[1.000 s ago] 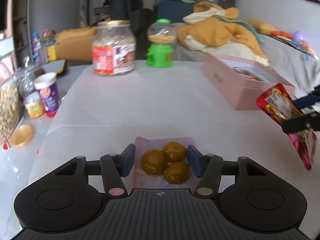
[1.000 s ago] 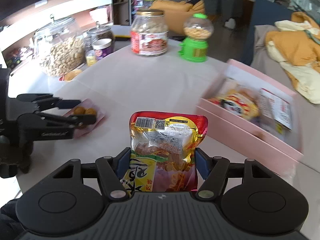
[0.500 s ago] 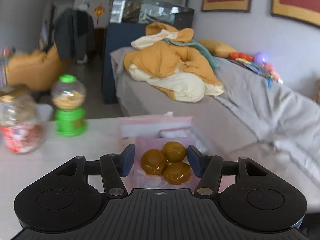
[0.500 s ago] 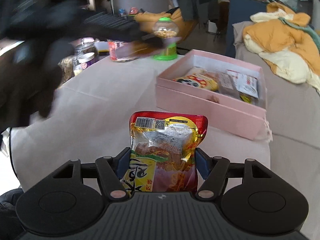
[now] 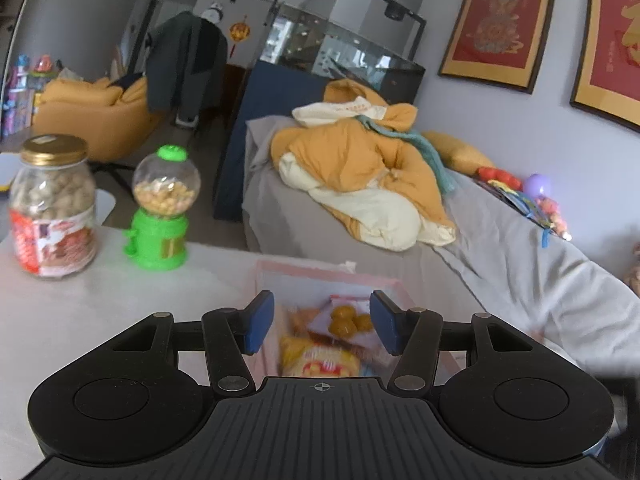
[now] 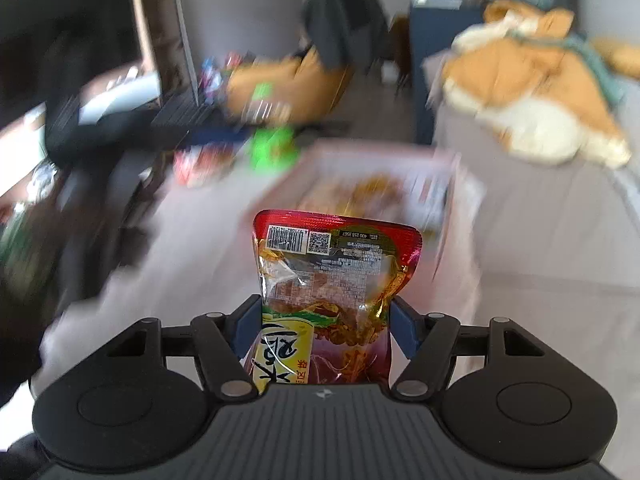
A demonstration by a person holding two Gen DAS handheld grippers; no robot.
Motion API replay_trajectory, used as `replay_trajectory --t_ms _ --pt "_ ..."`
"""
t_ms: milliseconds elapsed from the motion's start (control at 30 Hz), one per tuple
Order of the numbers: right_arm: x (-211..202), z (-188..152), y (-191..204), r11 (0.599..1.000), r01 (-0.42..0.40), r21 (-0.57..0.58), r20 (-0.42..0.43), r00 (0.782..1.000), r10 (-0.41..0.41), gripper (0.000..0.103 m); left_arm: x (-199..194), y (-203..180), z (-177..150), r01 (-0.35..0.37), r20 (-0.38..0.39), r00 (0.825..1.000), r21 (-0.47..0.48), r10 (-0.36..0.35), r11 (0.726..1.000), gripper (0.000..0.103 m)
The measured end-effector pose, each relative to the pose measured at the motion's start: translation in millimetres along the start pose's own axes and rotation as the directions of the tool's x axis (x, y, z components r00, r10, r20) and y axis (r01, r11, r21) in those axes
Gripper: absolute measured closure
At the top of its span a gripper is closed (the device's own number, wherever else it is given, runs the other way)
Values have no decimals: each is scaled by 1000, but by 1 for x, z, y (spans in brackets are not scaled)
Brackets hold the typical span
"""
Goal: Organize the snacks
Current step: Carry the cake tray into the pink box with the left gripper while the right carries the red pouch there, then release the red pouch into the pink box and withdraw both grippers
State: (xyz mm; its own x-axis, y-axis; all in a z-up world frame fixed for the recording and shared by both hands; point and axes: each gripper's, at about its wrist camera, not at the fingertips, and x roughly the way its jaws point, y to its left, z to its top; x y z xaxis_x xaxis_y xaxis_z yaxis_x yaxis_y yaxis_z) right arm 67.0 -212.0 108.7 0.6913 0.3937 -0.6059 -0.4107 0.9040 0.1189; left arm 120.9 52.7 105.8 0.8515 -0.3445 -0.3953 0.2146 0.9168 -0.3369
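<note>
Left tongs: our left gripper (image 5: 322, 326) now stands with its blue pads spread and nothing between them; half a second ago they clamped the pink packet of brown sweets.
Released packet: the sweets packet (image 5: 349, 319) lies beyond and below the pads, inside the pink box (image 5: 320, 274), so we judge that item stowed.
Right tongs: our right gripper (image 6: 326, 322) stays clamped on the red and yellow snack bag (image 6: 334, 280), upright between the pads.
Ahead of right tongs: the box appears closer than before, heavily blurred; we judge the bag goes in next.
Far left of left tongs: peanut jar (image 5: 52, 208) and green candy dispenser (image 5: 162, 208) stand on the table.
</note>
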Motion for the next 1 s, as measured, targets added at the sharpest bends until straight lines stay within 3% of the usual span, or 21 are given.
replay_trajectory --t_ms 167,267,333,367,467,567,667,800,933,1000 --pt "21 87 -17 995 68 77 63 995 -73 36 -13 2 -22 33 -56 998 -27 -35 999 44" --pt "60 122 -20 991 88 103 20 996 -90 29 -14 5 -38 23 -98 995 -8 -24 1000 44" --pt "94 127 -17 996 46 70 -32 999 -44 27 -14 7 -49 -1 -127 992 10 2 1000 44" --pt "108 125 -15 995 68 72 -68 996 -63 27 -13 7 -54 -12 -137 990 31 16 999 44" --pt "126 111 -6 988 149 42 -130 981 -142 27 -16 7 -69 -42 -146 988 99 56 994 44" --pt "112 89 7 968 250 -14 -62 966 -251 27 -21 5 -85 -59 -161 984 120 78 991 44" --pt "89 59 15 967 250 -41 -18 968 -251 27 -23 2 -102 -77 -179 979 134 100 988 44" --pt "68 6 23 980 196 17 -52 979 -195 26 -20 -9 -118 -99 -184 974 176 131 979 44" --pt "72 -38 31 970 239 53 -101 967 -233 26 -13 -12 -125 -193 -166 958 236 235 952 44" --pt "81 -55 35 964 261 54 -121 960 -253 26 -11 -8 -127 -208 -169 953 229 250 951 44"
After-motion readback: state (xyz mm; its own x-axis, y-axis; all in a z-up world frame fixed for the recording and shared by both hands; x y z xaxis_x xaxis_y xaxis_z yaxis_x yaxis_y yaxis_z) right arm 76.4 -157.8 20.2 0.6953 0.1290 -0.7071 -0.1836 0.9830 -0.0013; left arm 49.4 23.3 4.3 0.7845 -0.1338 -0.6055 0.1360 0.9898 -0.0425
